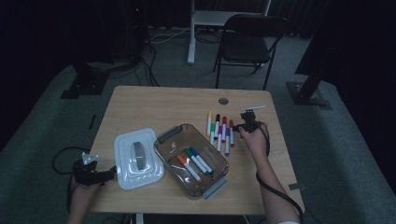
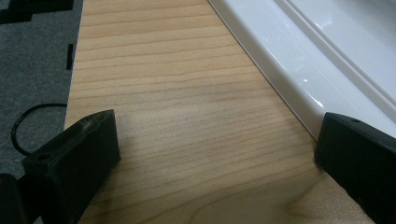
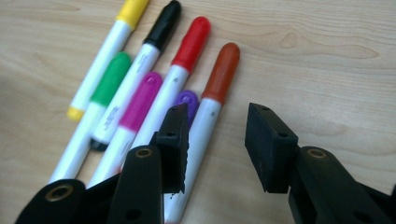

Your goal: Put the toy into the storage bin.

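Clearly the work is moving loose markers [image 1: 219, 132] into the bin [image 1: 191, 159], and the layout serves that: seen from the high view, the bin sits open mid-desk [image 1: 140, 100] with its lid [image 1: 137, 157] laid flat beside it, so nothing bars the way in. Three markers, orange, green and blue, already lie inside. The right gripper [image 1: 244, 126] hovers at the row's outer edge, while the left gripper [image 1: 100, 176] waits low at the desk's near corner, just off the lid, probably parked out of the way

From the left gripper view, the fingers [image 2: 74, 158] stand wide apart and hold nothing; bare wood lies between them, and the lid's white rim [image 2: 299, 70] runs past the one on the right, touching or nearly touching it

From the right gripper view, the fingers [image 3: 268, 144] are parted about a marker's width or more and grip nothing. The markers lie side by side, caps pointing away, an easy row to pick from its end. The brown-capped marker [image 3: 212, 102] is nearest: its barrel runs under and just beside the finger on the left, not squarely in the gap. Red [image 3: 187, 51], purple [image 3: 187, 100], magenta [image 3: 137, 102], black [image 3: 159, 28], green [image 3: 107, 79] and yellow [image 3: 126, 14] lie beyond that finger. I judge a small sideways shift would centre the brown one
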The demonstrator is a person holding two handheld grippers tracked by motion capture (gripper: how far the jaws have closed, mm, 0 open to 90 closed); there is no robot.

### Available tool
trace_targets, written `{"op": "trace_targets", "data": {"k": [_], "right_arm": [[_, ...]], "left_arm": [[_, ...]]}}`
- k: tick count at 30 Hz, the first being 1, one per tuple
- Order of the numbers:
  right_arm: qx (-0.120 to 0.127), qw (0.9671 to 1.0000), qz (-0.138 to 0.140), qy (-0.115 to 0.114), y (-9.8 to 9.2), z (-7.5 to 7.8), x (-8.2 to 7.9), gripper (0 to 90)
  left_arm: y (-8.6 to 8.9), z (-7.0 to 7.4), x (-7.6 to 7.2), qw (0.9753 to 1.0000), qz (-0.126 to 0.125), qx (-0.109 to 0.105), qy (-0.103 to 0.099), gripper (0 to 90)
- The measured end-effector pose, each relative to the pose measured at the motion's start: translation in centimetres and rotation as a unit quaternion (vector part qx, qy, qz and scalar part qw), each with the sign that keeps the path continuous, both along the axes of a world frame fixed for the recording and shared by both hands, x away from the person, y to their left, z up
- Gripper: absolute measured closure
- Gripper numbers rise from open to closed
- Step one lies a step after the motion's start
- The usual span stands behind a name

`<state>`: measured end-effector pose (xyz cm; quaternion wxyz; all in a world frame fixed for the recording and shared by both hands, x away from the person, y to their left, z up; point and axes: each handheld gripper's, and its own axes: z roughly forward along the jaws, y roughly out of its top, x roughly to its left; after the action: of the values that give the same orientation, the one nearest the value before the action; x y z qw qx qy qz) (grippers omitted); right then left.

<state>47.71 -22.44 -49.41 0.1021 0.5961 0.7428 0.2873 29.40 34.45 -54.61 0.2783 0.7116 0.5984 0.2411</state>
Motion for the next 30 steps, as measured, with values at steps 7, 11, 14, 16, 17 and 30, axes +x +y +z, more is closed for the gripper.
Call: {"op": "trace_targets", "data": {"k": [7,11,14,16,17,30], "right_arm": [[0.0,0.9997,-0.009,0.022,0.3,-1.5,1.2,59.7],[-0.015,0.9994,-0.008,0.029,0.5,-1.9,1.3,60.7],[-0.035,0.9987,-0.017,0.034,0.1,-1.8,1.2,62.7],[-0.04,0.9982,-0.022,0.038,-0.2,-1.8,1.1,63.8],[-0.043,0.998,-0.023,0.04,-0.4,-1.8,1.1,64.1],[-0.049,0.996,-0.048,0.056,-1.7,-2.0,1.0,73.6]], "left_arm": [[0.0,0.0,0.0,1.0,0.0,0.0,0.0,0.5],[0.0,0.0,0.0,1.0,0.0,0.0,0.0,0.5],[0.0,0.0,0.0,1.0,0.0,0.0,0.0,0.6],[0.0,0.0,0.0,1.0,0.0,0.0,0.0,0.5],[0.0,0.0,0.0,1.0,0.0,0.0,0.0,0.5],[0.0,0.0,0.0,1.0,0.0,0.0,0.0,0.6]]}}
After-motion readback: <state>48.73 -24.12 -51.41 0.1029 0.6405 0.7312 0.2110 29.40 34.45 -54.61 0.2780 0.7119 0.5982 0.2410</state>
